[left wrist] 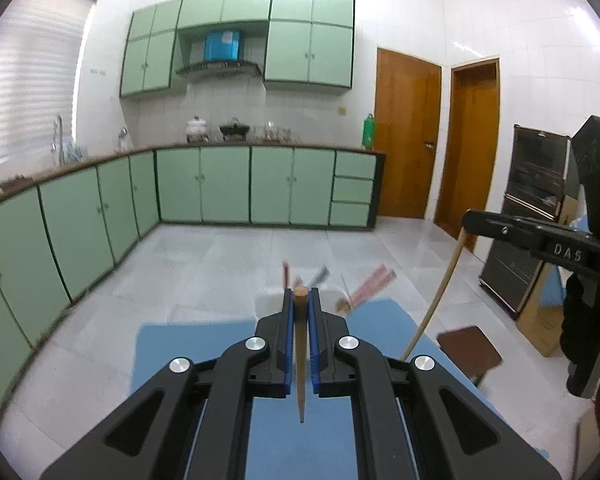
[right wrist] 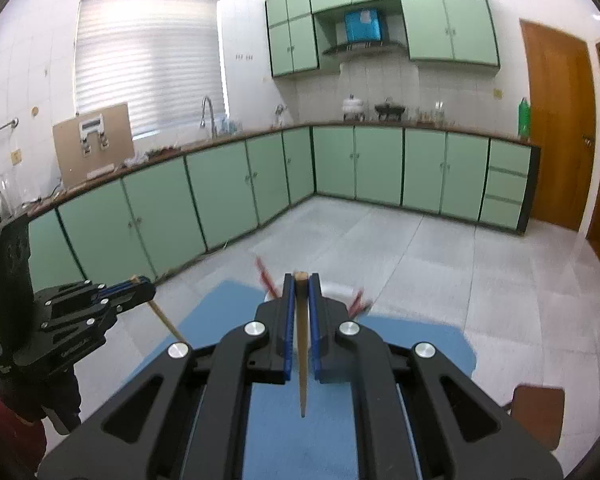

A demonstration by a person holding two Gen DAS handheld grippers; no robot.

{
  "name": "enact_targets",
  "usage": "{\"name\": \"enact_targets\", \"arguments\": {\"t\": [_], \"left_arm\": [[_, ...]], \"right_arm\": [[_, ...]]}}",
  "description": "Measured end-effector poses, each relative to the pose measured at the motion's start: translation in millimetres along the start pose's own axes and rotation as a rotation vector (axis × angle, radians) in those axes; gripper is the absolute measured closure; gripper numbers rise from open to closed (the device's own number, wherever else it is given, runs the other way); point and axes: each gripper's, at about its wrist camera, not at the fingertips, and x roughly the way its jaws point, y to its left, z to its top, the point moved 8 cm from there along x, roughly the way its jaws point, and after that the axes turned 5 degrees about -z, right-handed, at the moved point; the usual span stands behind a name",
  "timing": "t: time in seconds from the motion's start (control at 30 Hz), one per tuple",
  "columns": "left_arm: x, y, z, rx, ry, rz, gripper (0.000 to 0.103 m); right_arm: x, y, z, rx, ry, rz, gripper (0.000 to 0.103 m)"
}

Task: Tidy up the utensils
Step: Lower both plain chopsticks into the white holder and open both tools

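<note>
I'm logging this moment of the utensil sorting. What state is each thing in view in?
left hand-held gripper: shut on a wooden chopstick
right hand-held gripper: shut on a second wooden chopstick
red utensils: blurred, lying past the blue mat
base cabinet doors: closed
wooden doors: closed

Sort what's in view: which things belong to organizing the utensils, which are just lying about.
In the job:
- tan wooden chopstick in left gripper
- tan wooden chopstick in right gripper
- blurred red chopsticks
- blue table mat

Lying about:
- brown stool
- green bottle
- white pot
</note>
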Motion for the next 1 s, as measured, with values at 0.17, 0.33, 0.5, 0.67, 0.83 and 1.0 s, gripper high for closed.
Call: {"name": "enact_targets", "arguments": {"t": [0.17,0.33,0.5,0.67,0.83,1.0], "left_arm": [[11.9,18.4,49.8,0.026,-0.073,0.056,0.096],[34.4,27.4,89.9,0.034,-0.129,0.071,0.096],[67.9,25.4,103.9,0.027,-0.127,0.047,0.096],[109.3,24.4,88.1,0.018,-0.047,0.017,0.096],[142.6,34.0,69.0,-0.016,0.03,-0.003,0.096],[154.2,45.5,54.2,-0.082,0.065,-0.029,0.081]], "right_arm": [[14.0,-10.9,44.0,0.012,-0.065,-0.012,0.097],[35.2,-20.4,77.1,0.016,-0.116,-0.028,0.097],[69.4,-29.9,87.2,0.027,-0.115,-0.05,0.097],[112.7,-38.2,74.6,0.035,-0.064,-0.076,0.097],[152.0,-40.7,52.6,0.053,0.011,-0.084,0.097],[181.8,-39.9,24.3,0.073,0.12,-0.078,0.092]]}}
